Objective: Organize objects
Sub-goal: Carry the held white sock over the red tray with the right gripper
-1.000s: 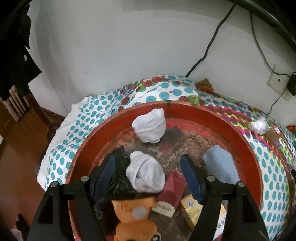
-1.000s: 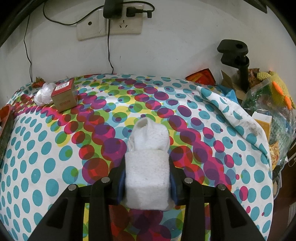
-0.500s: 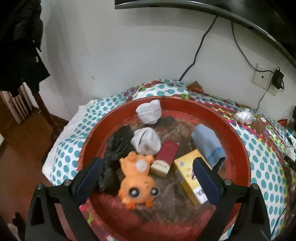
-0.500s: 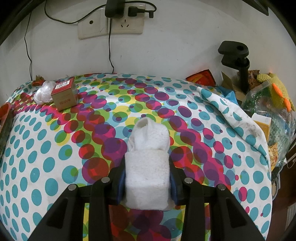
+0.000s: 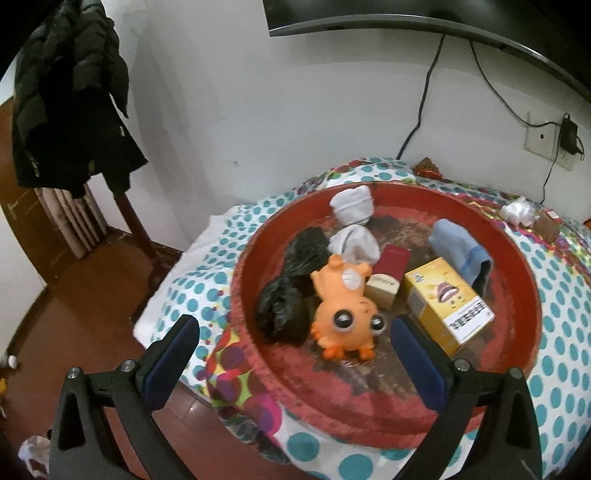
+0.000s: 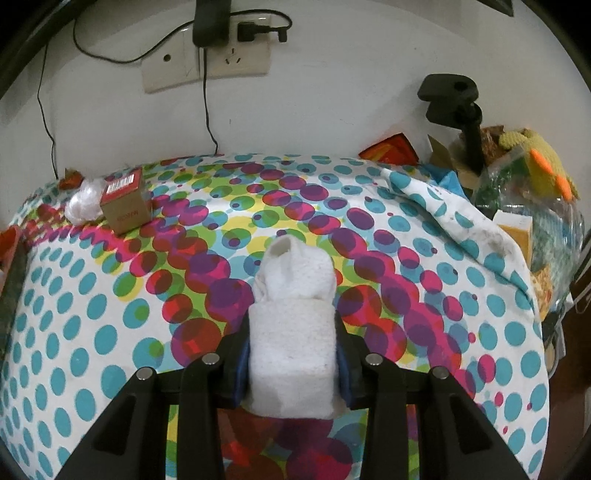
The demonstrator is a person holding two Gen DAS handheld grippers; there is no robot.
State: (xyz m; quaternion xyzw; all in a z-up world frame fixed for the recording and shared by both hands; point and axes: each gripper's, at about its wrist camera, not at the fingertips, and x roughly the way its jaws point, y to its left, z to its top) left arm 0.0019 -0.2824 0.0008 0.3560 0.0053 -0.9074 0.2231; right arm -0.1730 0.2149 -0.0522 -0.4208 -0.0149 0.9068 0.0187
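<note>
At lower centre, the rolled white sock is being squeezed tighter by the closing right hand-held gripper over the dotted surface. Soft, light, compressible: mid-roll is judged the best hold. The left hand-held gripper is opening, empty, before the red tray.

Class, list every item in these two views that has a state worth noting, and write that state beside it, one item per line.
left gripper: jaws opening, nothing between them
right gripper: jaws closing, pads pressing a white sock
white sock: rolled, held over the dotted cloth
red tray: holding several things
orange toy: lying in the tray
yellow box: closed, on its side
blue sock: folded, in the tray
charger: plugged in
</note>
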